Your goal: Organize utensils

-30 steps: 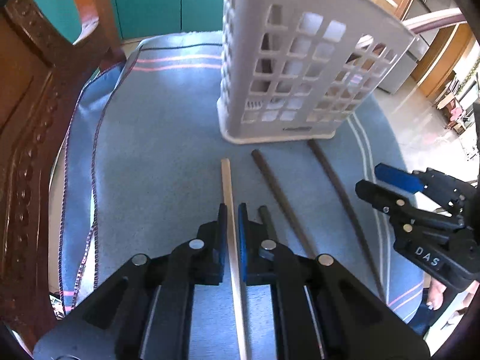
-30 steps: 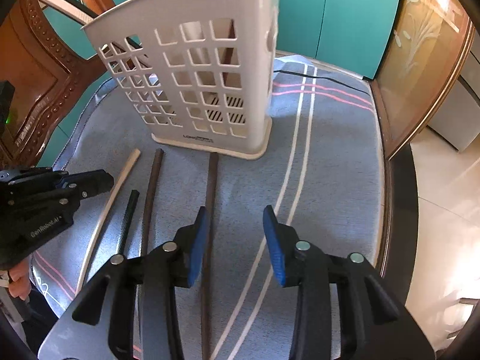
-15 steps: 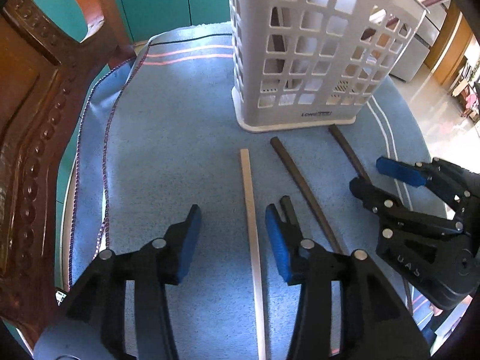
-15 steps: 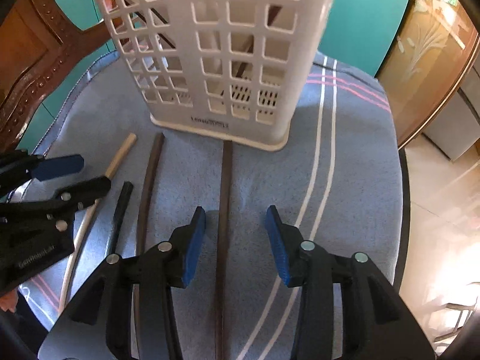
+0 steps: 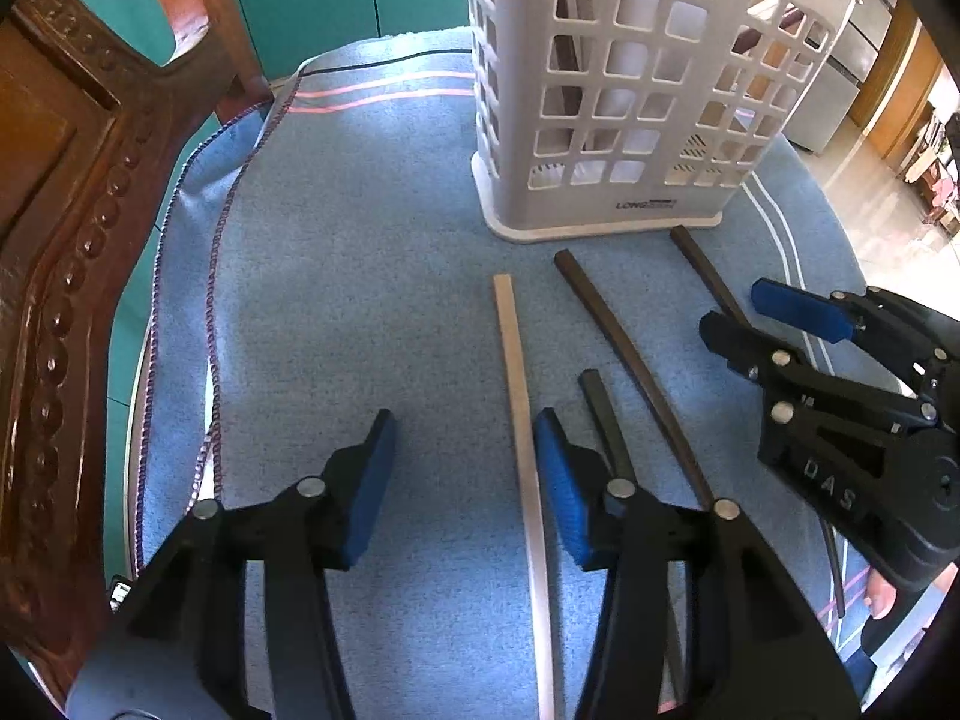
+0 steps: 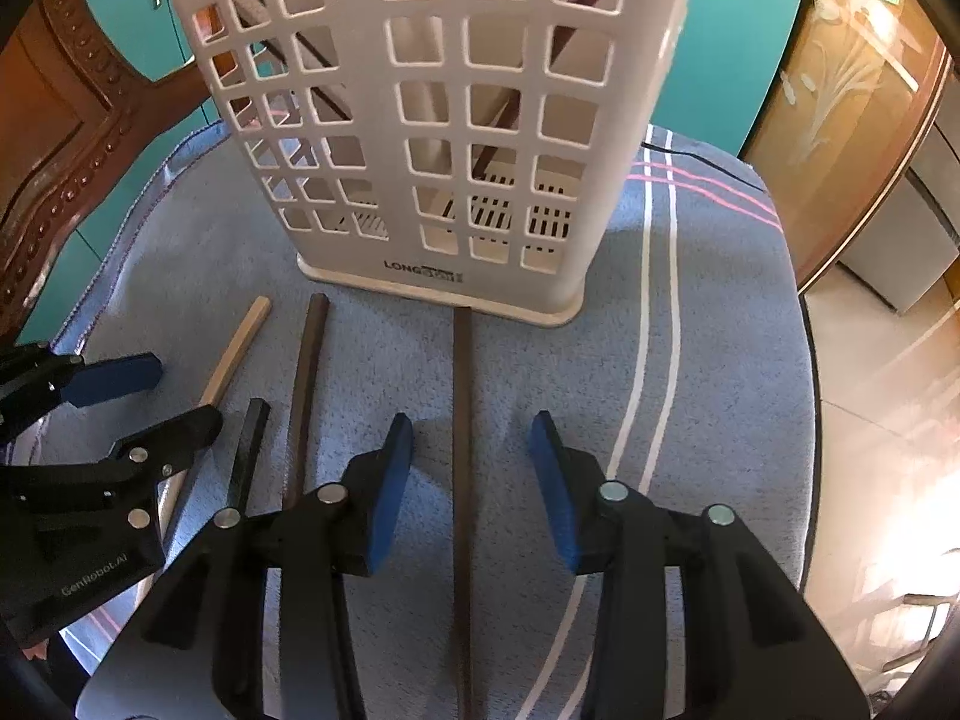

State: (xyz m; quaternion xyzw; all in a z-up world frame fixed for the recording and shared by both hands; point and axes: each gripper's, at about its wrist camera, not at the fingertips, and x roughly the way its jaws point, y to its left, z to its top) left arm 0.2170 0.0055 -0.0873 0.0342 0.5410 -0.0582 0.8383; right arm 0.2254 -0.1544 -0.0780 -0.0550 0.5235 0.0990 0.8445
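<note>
Several chopsticks lie on a blue cloth in front of a white lattice utensil basket [image 5: 624, 90], which also shows in the right wrist view [image 6: 444, 120]. A pale wooden chopstick [image 5: 521, 396] lies between the jaws of my open left gripper [image 5: 465, 480], close to the right finger. Beside it lie a short black chopstick [image 5: 603, 420] and a long dark brown one [image 5: 624, 348]. Another dark brown chopstick [image 6: 461, 450] lies between the jaws of my open right gripper [image 6: 471, 480]. Dark sticks stand inside the basket.
A carved wooden chair back [image 5: 66, 210] stands at the left. The blue cloth [image 6: 720, 360] covers a round table whose edge drops off at the right. Teal cabinet doors [image 6: 726, 54] are behind the basket.
My left gripper has opened and let go of the pale chopstick, which now lies on the cloth. My right gripper has shifted so the dark chopstick lies between its jaws, nearer the basket.
</note>
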